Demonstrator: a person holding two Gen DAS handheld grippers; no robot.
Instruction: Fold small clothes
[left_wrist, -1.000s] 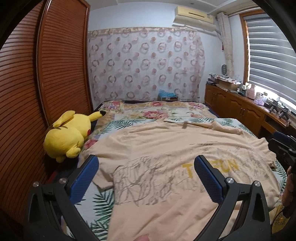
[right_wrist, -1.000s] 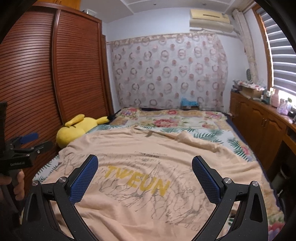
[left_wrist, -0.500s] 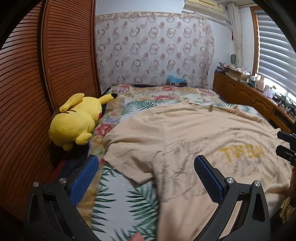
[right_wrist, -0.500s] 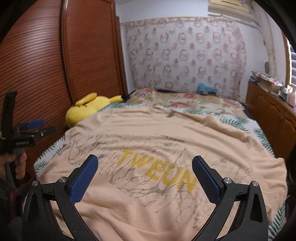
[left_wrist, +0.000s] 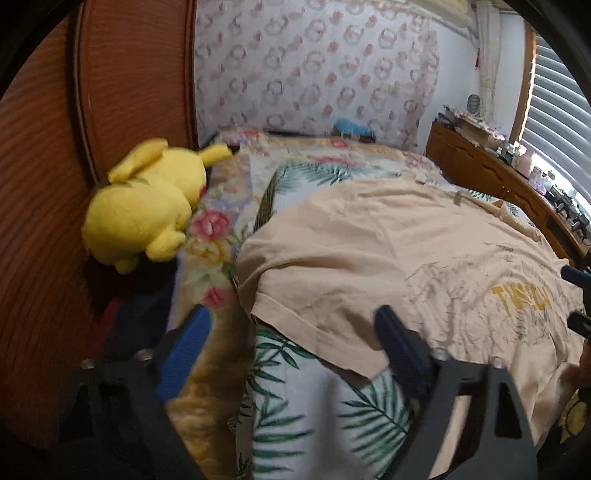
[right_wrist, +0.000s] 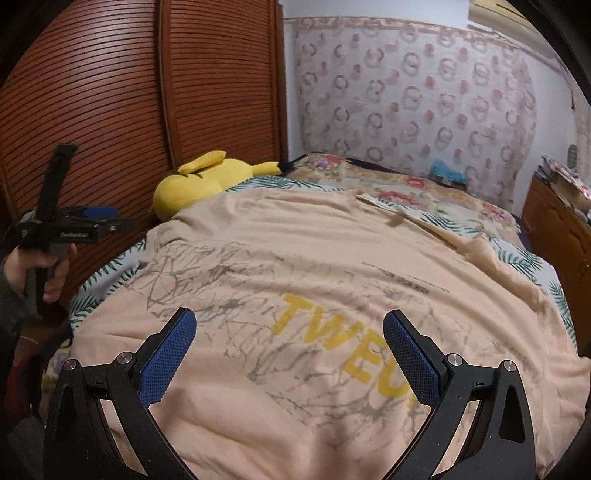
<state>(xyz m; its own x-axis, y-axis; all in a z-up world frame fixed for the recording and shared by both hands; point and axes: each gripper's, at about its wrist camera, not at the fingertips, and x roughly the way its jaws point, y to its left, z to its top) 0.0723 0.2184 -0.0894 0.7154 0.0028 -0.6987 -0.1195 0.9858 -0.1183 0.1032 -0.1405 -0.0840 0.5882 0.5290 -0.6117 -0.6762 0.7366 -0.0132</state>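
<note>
A: Peach cotton, that T-shirt (left_wrist: 388, 258) — it lies spread flat on the bed (left_wrist: 295, 417), print up, with the Pikachu plush (left_wrist: 144, 206) off its left sleeve (left_wrist: 314, 317).

B: Our left gripper (left_wrist: 291, 343) has just been narrowing its jaws, yet they stand apart with only the sleeve hem between them, nothing pinched. Our right gripper (right_wrist: 290, 350) hangs spread over the yellow lettering (right_wrist: 332, 339), touching nothing.

A: What could go wrong?

B: We judge that closing too low would catch the leaf-print sheet with the sleeve, dragging both.

A: Only the left wrist view shows that hem and the sheet beside the plush.

B: And only the right wrist view shows our hand (right_wrist: 51, 269) on the left handle, near the plush.
</note>
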